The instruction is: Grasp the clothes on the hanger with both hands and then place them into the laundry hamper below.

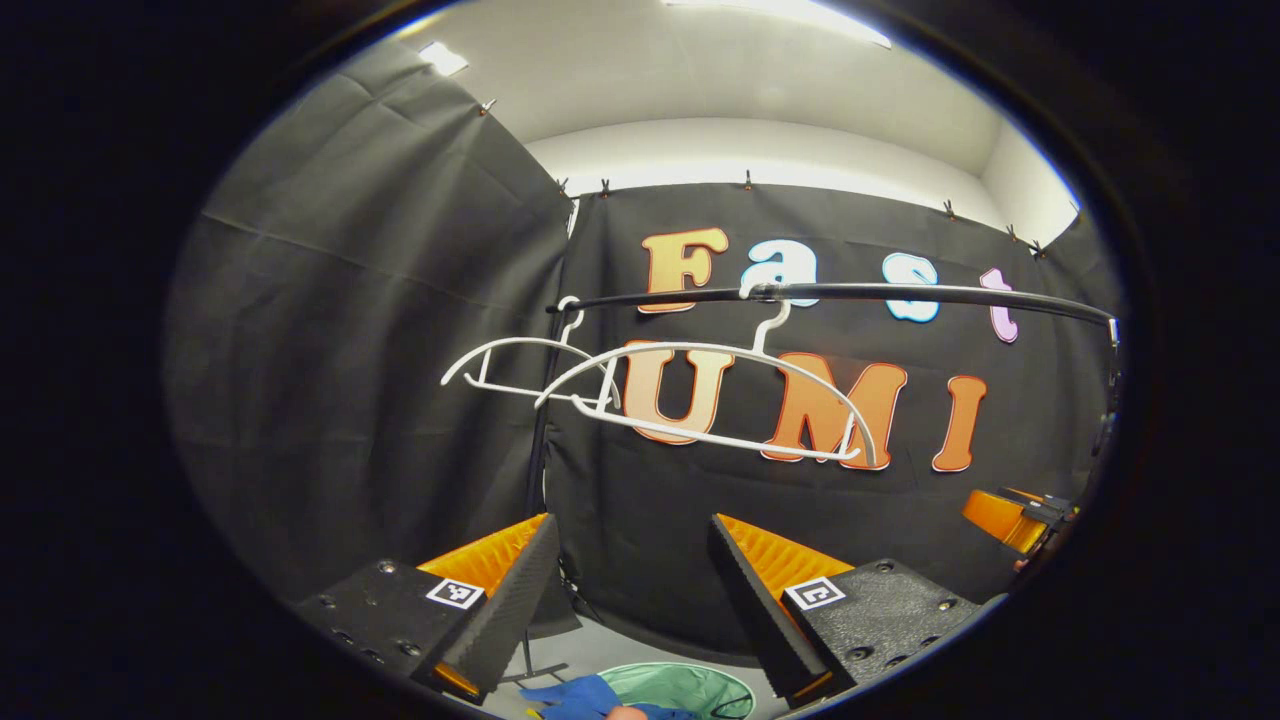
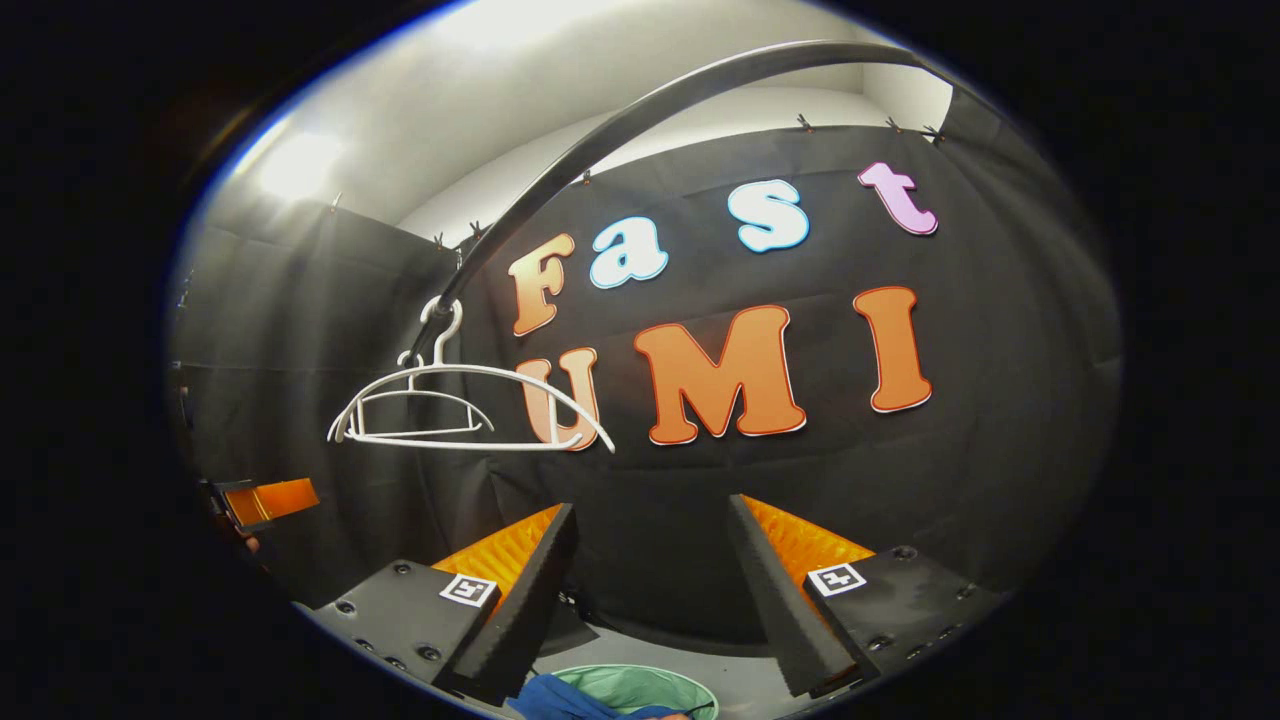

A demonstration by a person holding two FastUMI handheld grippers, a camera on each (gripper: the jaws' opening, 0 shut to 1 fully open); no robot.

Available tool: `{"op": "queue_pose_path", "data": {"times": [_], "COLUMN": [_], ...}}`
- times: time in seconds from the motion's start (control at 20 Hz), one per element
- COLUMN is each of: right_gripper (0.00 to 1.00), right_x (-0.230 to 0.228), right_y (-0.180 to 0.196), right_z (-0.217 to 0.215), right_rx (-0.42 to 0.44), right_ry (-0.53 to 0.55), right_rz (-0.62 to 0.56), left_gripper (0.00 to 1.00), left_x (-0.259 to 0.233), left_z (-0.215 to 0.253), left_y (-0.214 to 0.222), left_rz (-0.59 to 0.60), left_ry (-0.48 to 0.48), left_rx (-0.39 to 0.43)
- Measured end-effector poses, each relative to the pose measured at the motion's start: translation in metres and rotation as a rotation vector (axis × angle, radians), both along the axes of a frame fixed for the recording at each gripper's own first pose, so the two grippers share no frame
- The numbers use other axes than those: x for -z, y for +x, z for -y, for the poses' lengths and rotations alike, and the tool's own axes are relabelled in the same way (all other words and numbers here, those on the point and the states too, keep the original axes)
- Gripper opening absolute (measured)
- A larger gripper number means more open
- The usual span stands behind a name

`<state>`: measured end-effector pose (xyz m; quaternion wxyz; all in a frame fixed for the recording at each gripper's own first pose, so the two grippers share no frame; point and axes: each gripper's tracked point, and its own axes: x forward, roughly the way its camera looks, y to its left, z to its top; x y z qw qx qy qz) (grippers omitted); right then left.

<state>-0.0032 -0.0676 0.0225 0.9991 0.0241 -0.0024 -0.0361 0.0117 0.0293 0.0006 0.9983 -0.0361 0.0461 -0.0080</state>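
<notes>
White plastic hangers, two of them, hang bare from a dark rail (image 1: 900,292) that crosses the booth: the nearer hanger (image 1: 720,395) tilts with one shoulder lower, and the farther hanger (image 1: 505,365) sits just behind it toward the rail's end by the corner of the black cloth wall (image 1: 360,330). Below, at the floor's near edge, a round green laundry hamper (image 1: 690,685) stands open, and blue clothes (image 1: 575,695) lie at its rim, partly over the opening; whether they rest fully inside cannot be told. The left gripper (image 1: 630,590) is held above the hamper with its fingers spread wide apart and nothing between them. The right gripper (image 2: 650,590) is likewise spread and empty, also above the hamper, with the blue cloth just below its fingers. In the left gripper view the right gripper appears again near the right edge, well apart.
</notes>
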Motion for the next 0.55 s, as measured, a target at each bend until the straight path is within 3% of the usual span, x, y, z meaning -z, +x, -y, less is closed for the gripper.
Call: {"op": "queue_pose_path", "data": {"times": [0.45,0.55], "right_gripper": [0.97,0.97], "right_x": [0.006,0.006], "right_y": [0.001,0.001], "right_z": [-0.002,-0.004], "right_rx": [-0.019,-0.011], "right_ry": [-0.001,-0.007], "right_rz": [-0.026,-0.028], "left_gripper": [0.95,0.91], "left_x": [0.006,0.005], "left_z": [-0.010,-0.012], "left_y": [-0.006,-0.003], "left_rz": [0.005,0.005], "left_ry": [-0.005,-0.008], "left_rx": [-0.034,-0.030]}}
